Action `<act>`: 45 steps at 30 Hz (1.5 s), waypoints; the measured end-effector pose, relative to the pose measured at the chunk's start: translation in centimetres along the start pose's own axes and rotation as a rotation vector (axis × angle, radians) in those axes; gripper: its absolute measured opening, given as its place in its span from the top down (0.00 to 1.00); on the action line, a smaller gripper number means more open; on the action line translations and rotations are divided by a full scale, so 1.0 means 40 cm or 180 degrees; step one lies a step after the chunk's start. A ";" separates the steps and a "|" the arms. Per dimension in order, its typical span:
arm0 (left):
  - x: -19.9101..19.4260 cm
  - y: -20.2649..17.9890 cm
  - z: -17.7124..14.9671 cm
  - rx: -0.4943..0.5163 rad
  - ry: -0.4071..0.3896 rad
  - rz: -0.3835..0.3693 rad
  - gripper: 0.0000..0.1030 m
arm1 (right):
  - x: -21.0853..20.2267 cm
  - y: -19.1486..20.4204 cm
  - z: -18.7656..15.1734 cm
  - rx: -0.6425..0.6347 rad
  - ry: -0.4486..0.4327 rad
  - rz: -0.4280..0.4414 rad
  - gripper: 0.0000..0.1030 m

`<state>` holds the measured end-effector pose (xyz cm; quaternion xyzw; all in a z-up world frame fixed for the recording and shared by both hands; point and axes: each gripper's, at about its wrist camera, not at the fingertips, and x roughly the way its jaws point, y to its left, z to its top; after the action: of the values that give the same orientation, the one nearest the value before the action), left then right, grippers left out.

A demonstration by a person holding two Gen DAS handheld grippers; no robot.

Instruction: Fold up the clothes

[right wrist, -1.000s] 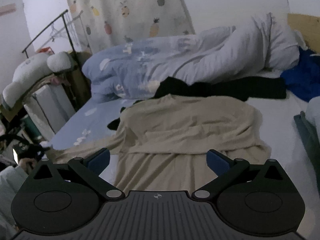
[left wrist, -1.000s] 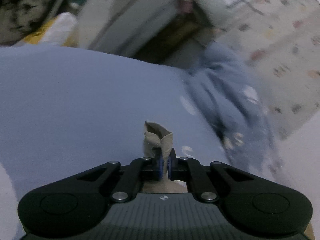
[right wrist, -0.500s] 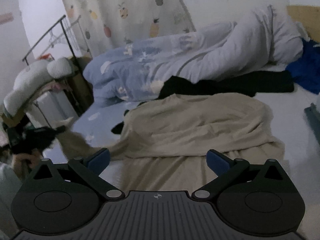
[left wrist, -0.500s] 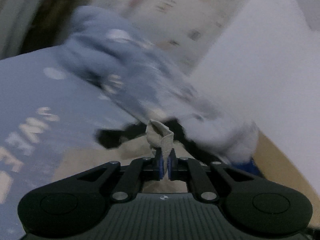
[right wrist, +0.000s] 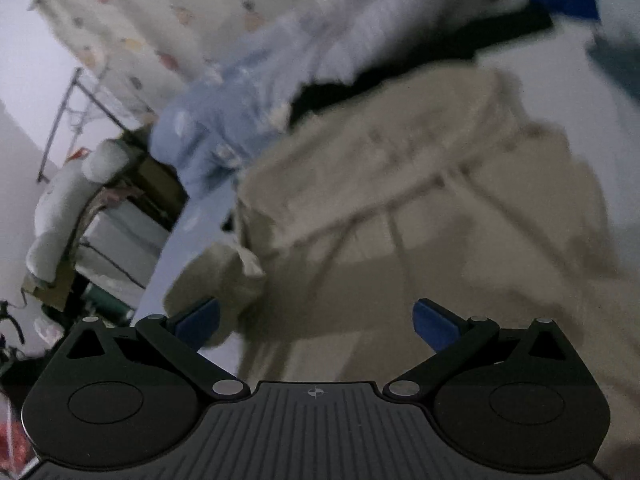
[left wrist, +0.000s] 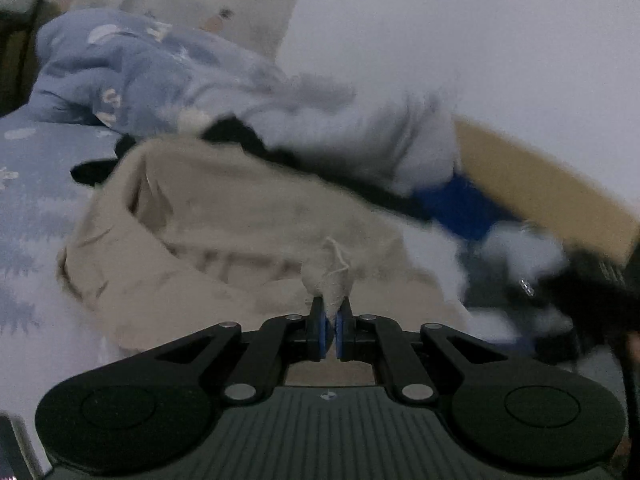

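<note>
Since a second ago the left hand-held gripper (left wrist: 329, 322) has swung from facing bare blue sheet and the floor to looking across the beige garment (left wrist: 224, 216) toward the headboard, carrying its pinch of cloth with it; the right hand-held gripper (right wrist: 316, 320) has tilted and dropped closer, so the garment now fills most of its view where it earlier lay further off.

That garment lies spread on the bed (left wrist: 36, 216), rumpled, with one layer already doubled over the rest and a dark item (right wrist: 472, 44) and the pale blue duvet (left wrist: 152, 64) lying behind it. Holding just a corner or cuff end makes sense for folding: a small pinch lets the loose part trail and be laid over the body of the cloth. Both views are motion-blurred, so which part of the garment is pinched I cannot tell.

Left: jaws together, clamped on a small peak of beige fabric that stands up between the blue pads, a loose thread curling from it. Right: jaws wide apart, holding nothing, poised above the near edge of the garment; its left pad (right wrist: 198, 322) sits just beside a bunched lump of beige cloth (right wrist: 216, 276), though contact is not clear. My guess is that it is placed to steady or take a second edge
</note>
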<state>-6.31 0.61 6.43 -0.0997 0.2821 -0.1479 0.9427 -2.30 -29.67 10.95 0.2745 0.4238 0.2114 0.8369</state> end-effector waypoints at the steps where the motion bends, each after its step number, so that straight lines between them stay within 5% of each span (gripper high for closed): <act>1: 0.008 -0.015 -0.018 0.0107 0.0064 0.0062 0.93 | 0.017 -0.020 -0.011 0.0087 0.0060 -0.0008 0.00; 14: 0.062 -0.129 -0.134 0.1331 0.0488 0.0584 0.91 | 0.185 -0.116 -0.089 0.1013 0.0459 0.0346 0.00; 18: 0.040 -0.146 -0.164 0.1456 0.0598 0.0433 0.71 | 0.191 -0.114 -0.110 0.1005 0.0484 0.0384 0.00; 23: -0.001 -0.142 -0.178 0.1361 0.0650 0.0092 0.61 | 0.187 -0.110 -0.137 0.0915 0.0505 0.0408 0.00; 28: -0.021 -0.128 -0.177 0.1442 0.0581 0.0264 0.56 | 0.145 -0.112 -0.103 0.0741 0.0491 0.0341 0.01; 40: 0.037 -0.110 -0.195 0.2826 0.0937 0.0127 0.56 | 0.006 -0.118 -0.081 0.0703 0.0208 0.0177 0.00; 43: 0.078 -0.117 -0.204 0.3073 0.1045 0.0063 0.69 | 0.003 -0.115 -0.085 0.0779 0.0221 0.0210 0.00; 44: 0.072 -0.118 -0.198 0.3024 0.0994 0.0073 0.88 | 0.005 -0.114 -0.087 0.0817 0.0231 0.0227 0.00; 45: 0.066 -0.118 -0.192 0.2975 0.0943 0.0083 0.96 | 0.007 -0.113 -0.089 0.0854 0.0241 0.0243 0.00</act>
<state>-9.58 -5.49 0.07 0.3598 0.3179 -0.2595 0.8380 -4.57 -31.94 6.16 0.3917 0.4687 0.1948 0.7674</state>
